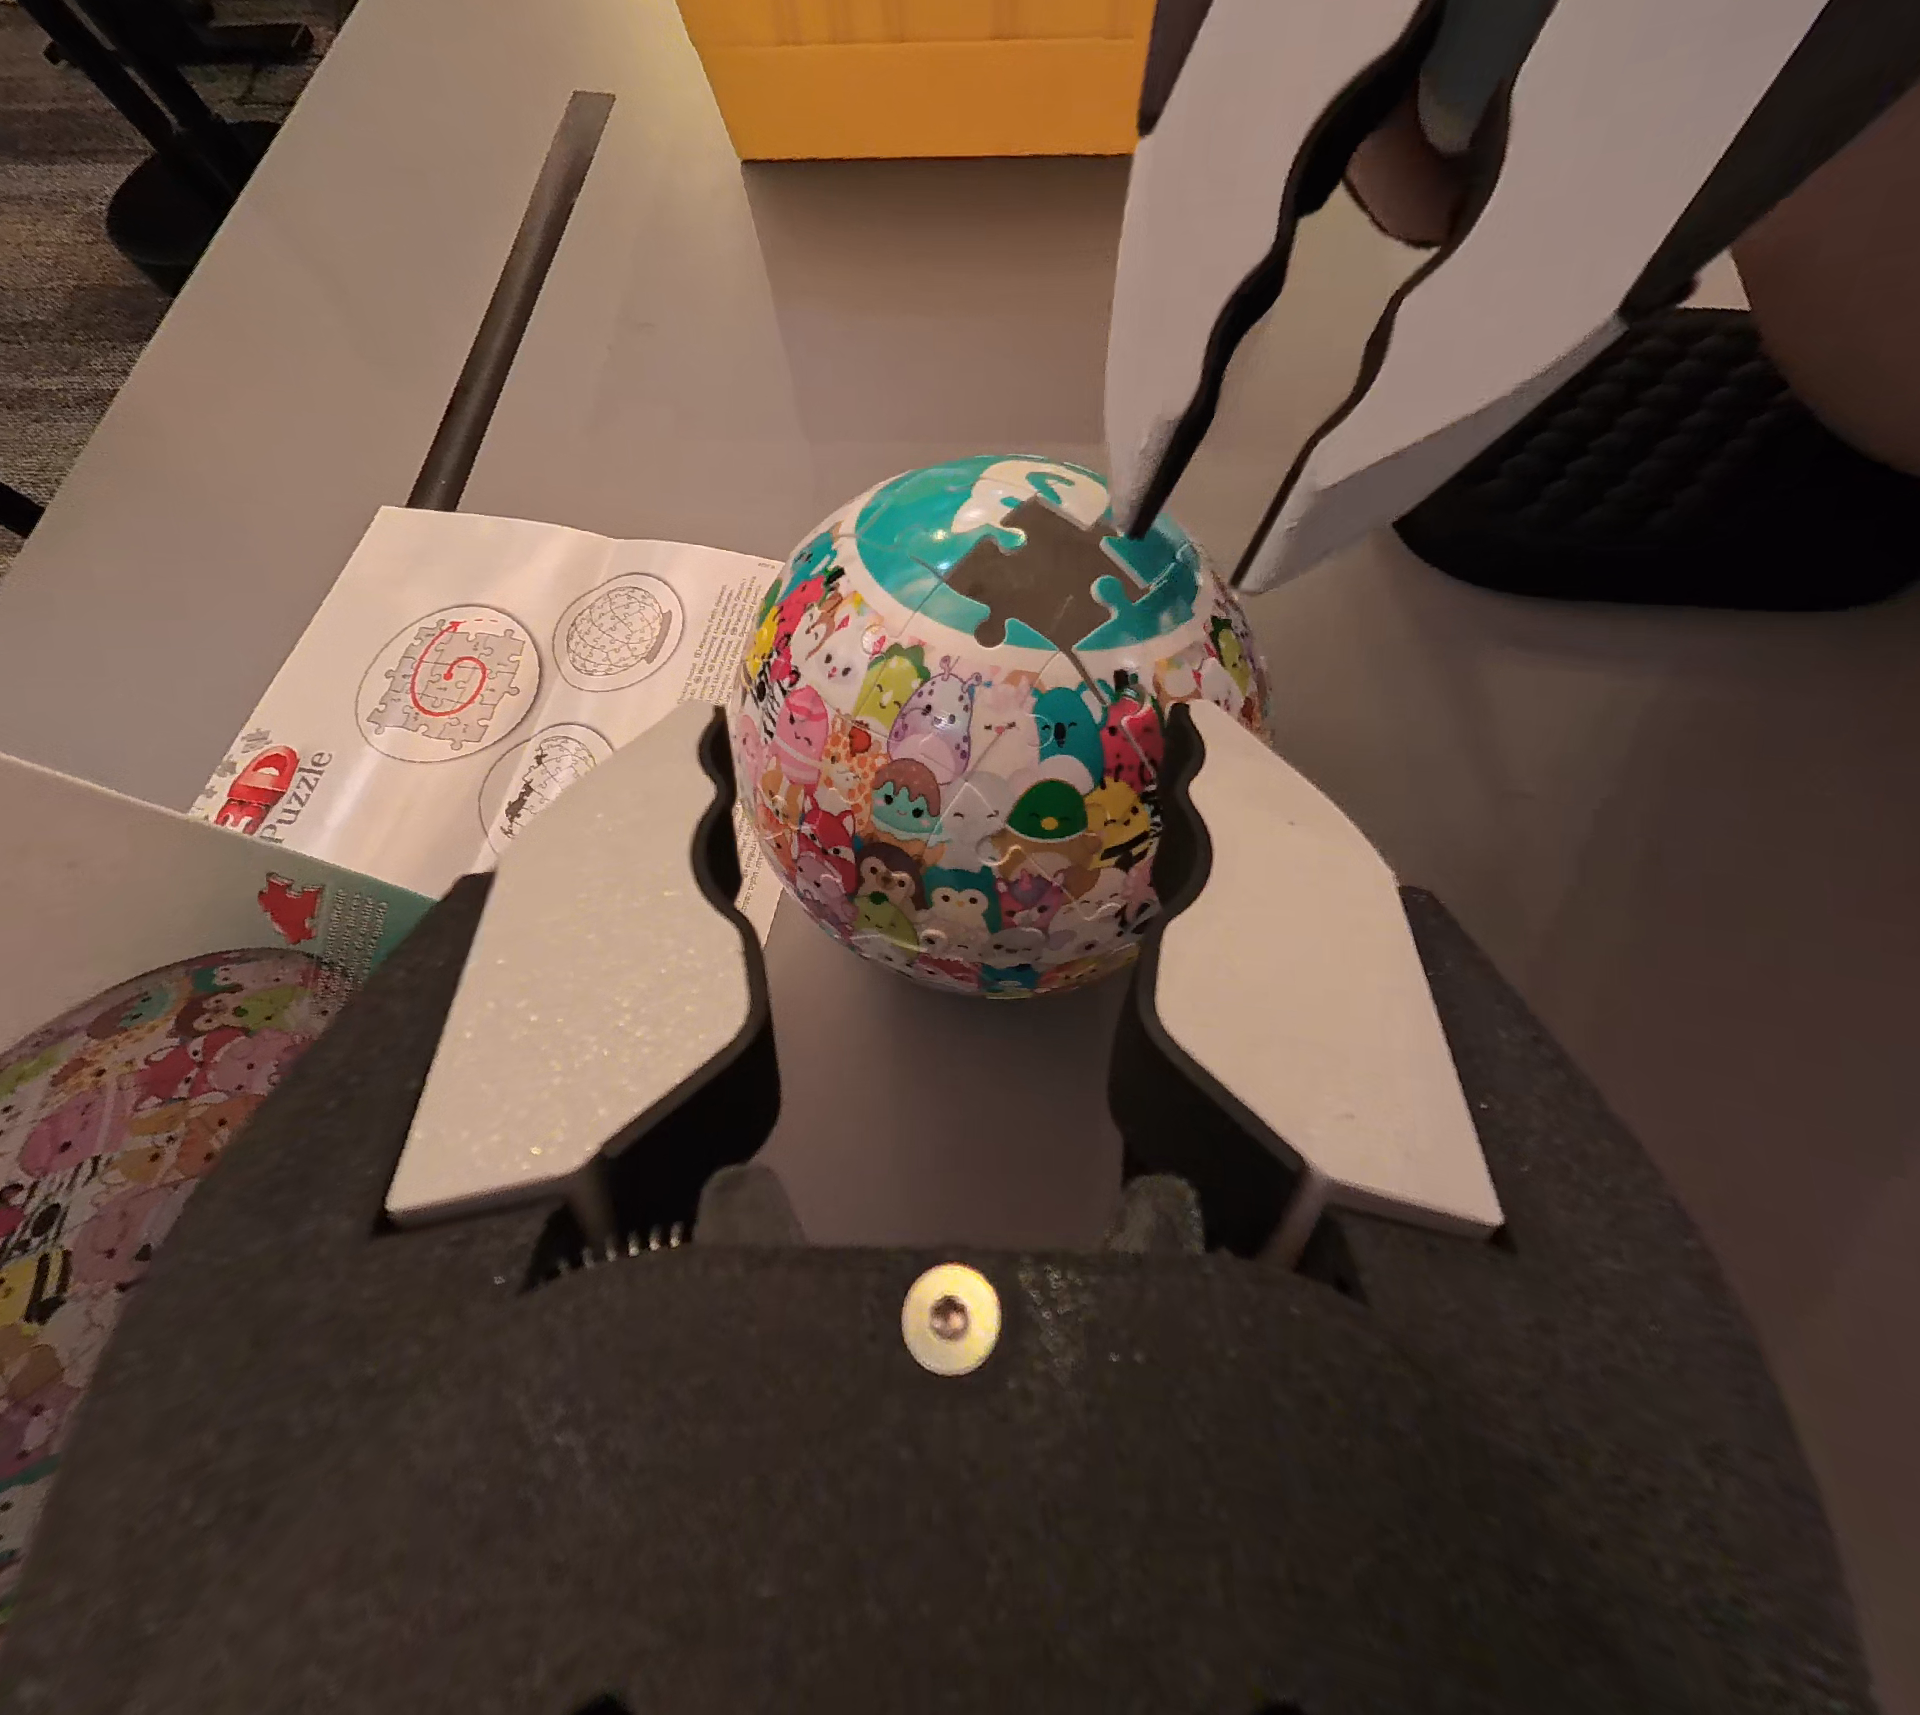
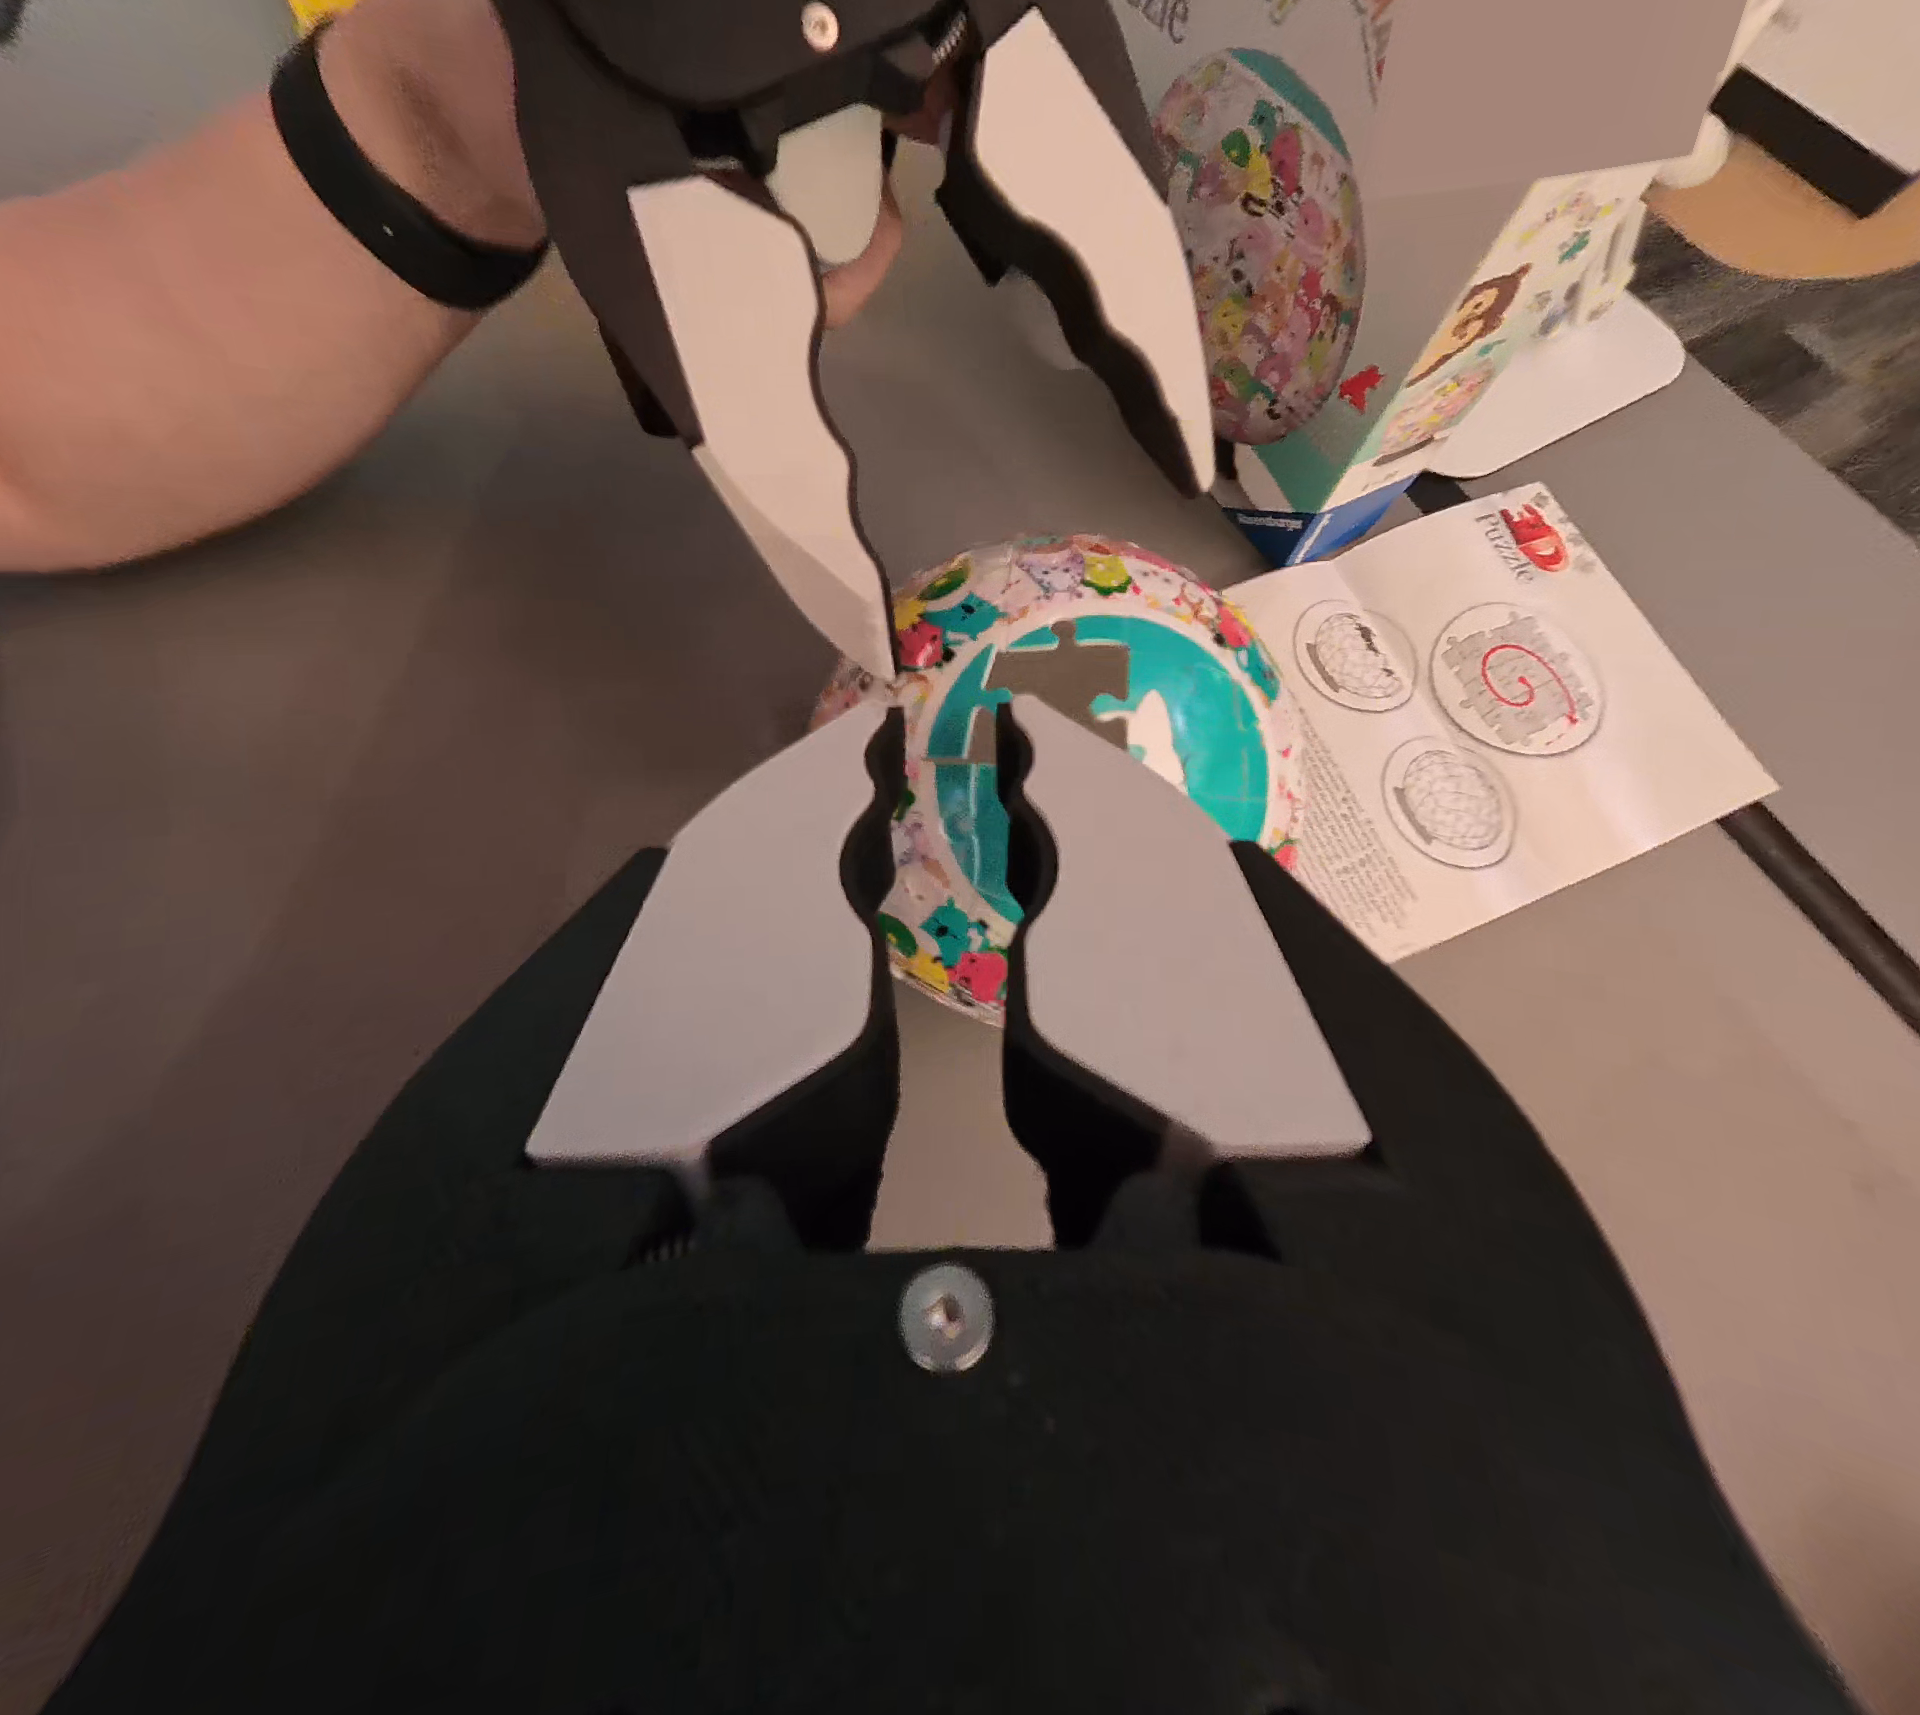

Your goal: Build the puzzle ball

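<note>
Grey worktop fills most of what I can see, with office chair legs in shadow beyond its far-left edge. On it sits the puzzle ball, nearly whole, its teal cap facing up with 1 dark gap where pieces are missing.

From where I stand, the left gripper comes at the ball from the side, its 2 fingers spread wide and bracketing the ball's waist; whether they press on it I cannot tell. The right gripper hangs over the cap from above, fingers a narrow slit apart with nothing visibly held between them, one fingertip right at the gap's edge. So the opening lies directly below the right gripper, and that one is the nearer to it.

Behind the ball stands a yellow bin; what it holds is hidden. An instruction leaflet lies flat beside the ball, and the puzzle box stands just past it, flap open.
</note>
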Action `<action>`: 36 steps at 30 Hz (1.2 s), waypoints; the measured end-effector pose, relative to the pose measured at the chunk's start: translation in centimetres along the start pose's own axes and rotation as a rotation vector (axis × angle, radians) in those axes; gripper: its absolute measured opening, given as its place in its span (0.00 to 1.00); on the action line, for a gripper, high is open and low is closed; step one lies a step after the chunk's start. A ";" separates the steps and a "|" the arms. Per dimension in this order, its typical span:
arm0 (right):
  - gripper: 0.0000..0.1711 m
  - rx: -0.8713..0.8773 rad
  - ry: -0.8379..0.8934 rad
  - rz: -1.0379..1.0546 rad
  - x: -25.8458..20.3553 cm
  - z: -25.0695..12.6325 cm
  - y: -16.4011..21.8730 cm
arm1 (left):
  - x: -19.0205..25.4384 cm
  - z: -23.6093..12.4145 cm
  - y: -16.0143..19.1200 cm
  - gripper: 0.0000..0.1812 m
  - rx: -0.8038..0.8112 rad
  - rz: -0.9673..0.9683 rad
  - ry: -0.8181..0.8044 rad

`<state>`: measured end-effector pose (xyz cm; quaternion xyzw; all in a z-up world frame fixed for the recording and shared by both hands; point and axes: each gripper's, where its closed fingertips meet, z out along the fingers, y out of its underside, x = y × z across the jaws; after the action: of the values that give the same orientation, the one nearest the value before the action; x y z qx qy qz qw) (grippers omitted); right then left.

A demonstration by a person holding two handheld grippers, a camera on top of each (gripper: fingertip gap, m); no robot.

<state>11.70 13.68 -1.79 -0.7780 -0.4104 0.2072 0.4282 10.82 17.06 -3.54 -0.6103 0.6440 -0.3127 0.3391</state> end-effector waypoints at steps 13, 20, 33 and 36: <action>0.00 -0.055 0.082 -0.236 -0.4 2.1 -0.4 | 0.1 0.1 0.1 0.42 0.006 -0.017 0.019; 0.01 -0.038 0.115 -0.243 -0.4 1.0 -0.9 | 0.1 0.0 0.3 0.42 -0.004 -0.025 0.025; 0.01 0.005 0.238 -0.234 -0.8 1.0 1.0 | 0.2 0.0 0.3 0.41 -0.015 -0.020 0.026; 0.01 0.050 0.257 -0.253 -0.9 0.8 0.4 | 0.2 0.0 0.3 0.41 -0.017 -0.016 0.022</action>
<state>10.80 13.28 -2.57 -0.7294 -0.4416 0.0609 0.5189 10.64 16.87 -3.77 -0.6147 0.6454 -0.3168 0.3243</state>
